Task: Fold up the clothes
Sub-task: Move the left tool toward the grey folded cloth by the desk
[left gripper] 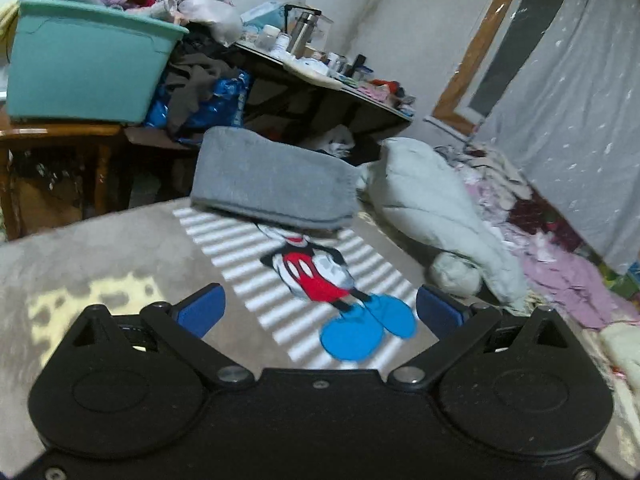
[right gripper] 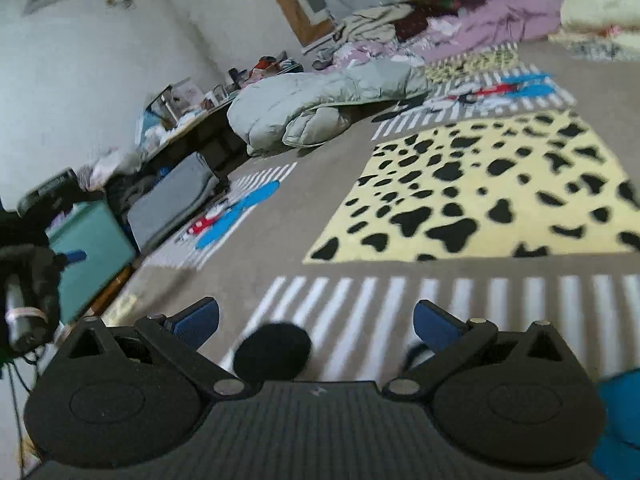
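Note:
A folded grey garment (left gripper: 272,182) lies at the far edge of the patterned blanket (left gripper: 120,248), over the head of a printed cartoon mouse (left gripper: 320,276). My left gripper (left gripper: 320,310) hovers open above the mouse print, with nothing between its blue pads (left gripper: 204,308). In the right wrist view the same grey garment (right gripper: 172,200) sits far left. My right gripper (right gripper: 316,320) is open over striped blanket (right gripper: 360,304), empty. A pale puffy jacket (left gripper: 444,216) lies crumpled to the right, also visible as a pale jacket (right gripper: 320,100).
A teal bin (left gripper: 80,68) heaped with clothes stands on a wooden table (left gripper: 48,132) at left. A dark cluttered table (left gripper: 320,80) is behind. Pink and purple clothes (left gripper: 568,276) pile along a curtain (left gripper: 560,120). The other gripper's body (right gripper: 28,280) shows at far left.

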Action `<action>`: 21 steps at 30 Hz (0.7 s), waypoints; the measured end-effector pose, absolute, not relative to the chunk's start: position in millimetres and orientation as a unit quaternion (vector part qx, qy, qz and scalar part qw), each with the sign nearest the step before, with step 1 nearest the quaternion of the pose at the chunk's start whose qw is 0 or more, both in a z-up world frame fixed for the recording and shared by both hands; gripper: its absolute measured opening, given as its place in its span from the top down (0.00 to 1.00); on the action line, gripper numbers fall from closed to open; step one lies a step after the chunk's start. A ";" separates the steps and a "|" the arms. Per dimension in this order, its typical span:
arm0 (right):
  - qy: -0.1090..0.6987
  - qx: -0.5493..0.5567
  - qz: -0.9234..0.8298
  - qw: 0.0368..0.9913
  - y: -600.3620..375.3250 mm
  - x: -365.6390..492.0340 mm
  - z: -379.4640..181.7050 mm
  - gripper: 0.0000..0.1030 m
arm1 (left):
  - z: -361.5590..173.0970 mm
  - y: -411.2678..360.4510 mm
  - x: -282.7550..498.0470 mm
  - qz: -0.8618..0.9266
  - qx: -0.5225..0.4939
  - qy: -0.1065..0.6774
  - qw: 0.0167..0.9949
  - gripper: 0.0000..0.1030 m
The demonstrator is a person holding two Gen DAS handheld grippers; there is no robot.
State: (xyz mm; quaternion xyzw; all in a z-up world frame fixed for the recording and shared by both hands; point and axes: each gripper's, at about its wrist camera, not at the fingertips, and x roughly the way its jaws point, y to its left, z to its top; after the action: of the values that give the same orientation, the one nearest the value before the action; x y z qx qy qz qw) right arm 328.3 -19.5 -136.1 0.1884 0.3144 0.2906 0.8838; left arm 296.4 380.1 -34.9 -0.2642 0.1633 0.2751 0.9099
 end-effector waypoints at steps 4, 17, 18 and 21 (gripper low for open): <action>0.279 0.198 0.283 0.896 3.1 352.8 -138.5 0.00 | -27.8 399.5 331.7 0.286 -0.233 0.171 0.914 0.01; 0.252 0.183 0.199 0.929 50.4 390.6 -183.8 0.00 | -61.9 522.1 422.9 0.356 -0.204 0.206 0.888 0.17; 0.251 0.186 0.201 0.928 48.8 391.1 -184.2 0.00 | -65.5 533.3 429.4 0.360 -0.208 0.206 0.886 0.18; 0.252 0.180 0.204 0.929 51.3 393.6 -187.3 0.00 | -71.3 565.0 445.5 0.372 -0.215 0.197 0.881 0.18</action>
State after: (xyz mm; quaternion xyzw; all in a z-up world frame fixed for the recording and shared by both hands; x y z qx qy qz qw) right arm 393.6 51.3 -187.3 0.1803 0.2520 0.2036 0.9287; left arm 445.5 565.0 -71.3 -0.2154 0.1970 0.3720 0.8811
